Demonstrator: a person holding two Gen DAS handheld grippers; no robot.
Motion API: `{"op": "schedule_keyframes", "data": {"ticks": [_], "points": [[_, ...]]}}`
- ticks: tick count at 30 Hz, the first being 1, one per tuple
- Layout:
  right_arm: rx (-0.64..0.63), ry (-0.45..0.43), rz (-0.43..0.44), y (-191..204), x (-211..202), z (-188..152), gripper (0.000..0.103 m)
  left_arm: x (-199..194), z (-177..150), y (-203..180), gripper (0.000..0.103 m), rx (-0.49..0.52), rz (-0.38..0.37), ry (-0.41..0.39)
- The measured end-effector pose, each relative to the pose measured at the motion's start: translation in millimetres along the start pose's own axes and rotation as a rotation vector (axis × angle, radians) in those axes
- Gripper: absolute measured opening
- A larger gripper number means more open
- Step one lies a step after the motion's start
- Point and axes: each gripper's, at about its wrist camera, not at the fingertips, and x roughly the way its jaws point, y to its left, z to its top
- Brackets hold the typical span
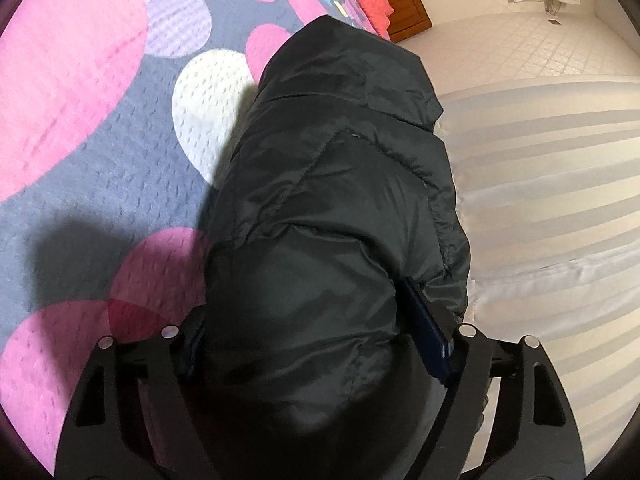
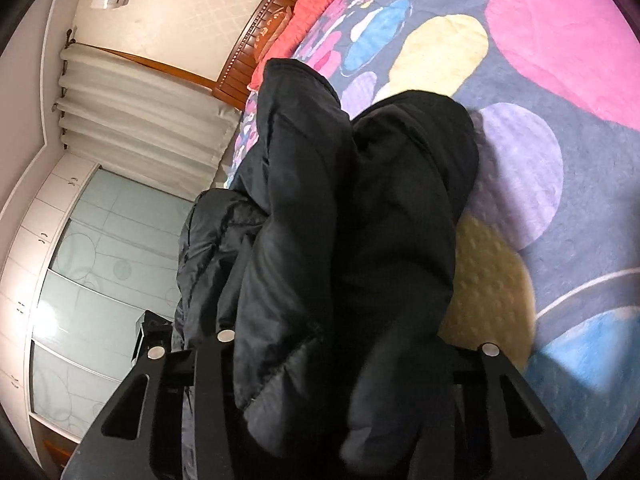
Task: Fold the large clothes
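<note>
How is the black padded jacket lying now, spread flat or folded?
Folded, at least partly: the black padded jacket forms a thick, narrow bundle on the colourful spotted bedspread, layers doubled over each other, not spread flat.

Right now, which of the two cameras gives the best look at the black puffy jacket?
The left wrist view: the black puffy jacket fills the centre, well lit, with quilted seams and its far end clear against the bedspread. The right wrist view shows the jacket darker and bunched into two folds, its near part blurred.

Bed (image 1: 100, 184) under circle-patterned quilt; black padded jacket (image 1: 336, 208) lies on it; coral pillows (image 2: 308, 12), probably, at headboard.
</note>
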Motion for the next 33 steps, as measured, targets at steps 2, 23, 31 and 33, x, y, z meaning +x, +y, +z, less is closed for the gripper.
{"op": "schedule_keyframes", "data": {"ticks": [2, 23, 31, 33], "points": [[-0.006, 0.002, 0.011, 7, 4, -1, 0.041, -9, -2, -6, 0.079, 0.02, 0.01, -0.011], [-0.008, 0.112, 0.125, 74, 137, 36, 0.041, -78, 107, 14, 0.079, 0.047, 0.128, -0.168], [0.03, 0.114, 0.102, 59, 141, 36, 0.043, -70, 119, 45, 0.08, 0.015, 0.17, -0.149], [0.025, 0.111, 0.091, 57, 140, 36, 0.047, -72, 121, 47, 0.08, 0.013, 0.168, -0.15]]}}
